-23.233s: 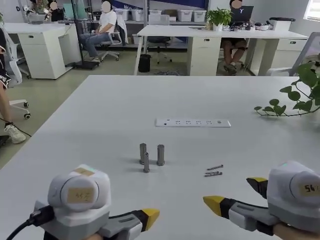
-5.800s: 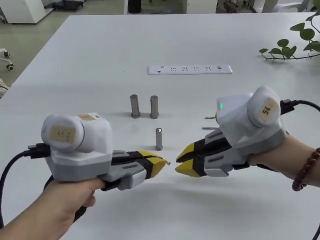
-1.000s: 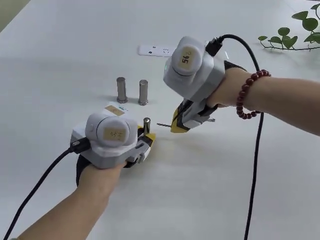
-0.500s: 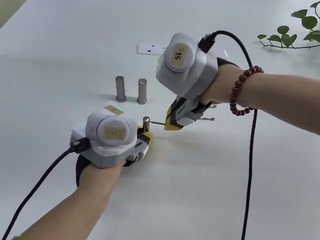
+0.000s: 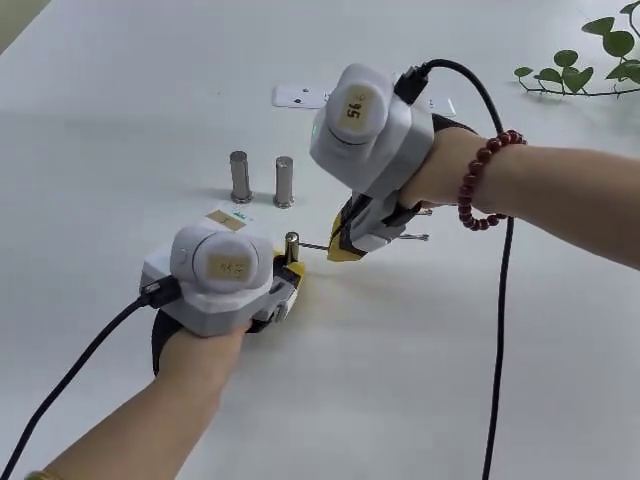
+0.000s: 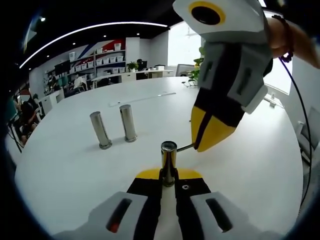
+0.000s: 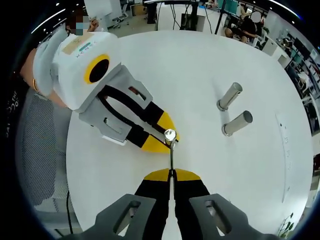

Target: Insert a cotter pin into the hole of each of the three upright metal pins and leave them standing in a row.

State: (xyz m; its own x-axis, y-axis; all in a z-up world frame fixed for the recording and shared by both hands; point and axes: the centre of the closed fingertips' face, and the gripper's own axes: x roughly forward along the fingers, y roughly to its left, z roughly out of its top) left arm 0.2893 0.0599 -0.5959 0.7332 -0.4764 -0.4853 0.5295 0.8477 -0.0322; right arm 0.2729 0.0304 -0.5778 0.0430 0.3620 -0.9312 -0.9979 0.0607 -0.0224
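Observation:
My left gripper [image 5: 292,272] [image 6: 168,176] is shut on the lower part of an upright metal pin [image 5: 292,245] [image 6: 168,156] standing on the white table [image 5: 400,380]. My right gripper [image 5: 340,250] [image 7: 171,174] is shut on a thin cotter pin [image 5: 315,246] [image 7: 171,156], held level. The cotter pin's tip touches the metal pin's head [image 7: 170,134]; in the left gripper view the cotter pin [image 6: 184,147] meets the head from the right. Two more metal pins [image 5: 239,176] [image 5: 284,181] stand side by side farther back, apart from both grippers.
Two loose cotter pins [image 5: 415,237] lie on the table behind my right gripper. A white power strip [image 5: 300,97] lies at the back, and a trailing plant [image 5: 590,60] reaches in at the far right. A black cable [image 5: 500,330] hangs from my right gripper.
My right gripper has carried the cotter pin left, from a gap away to touching the held pin's head. The left gripper and its pin have stayed put.

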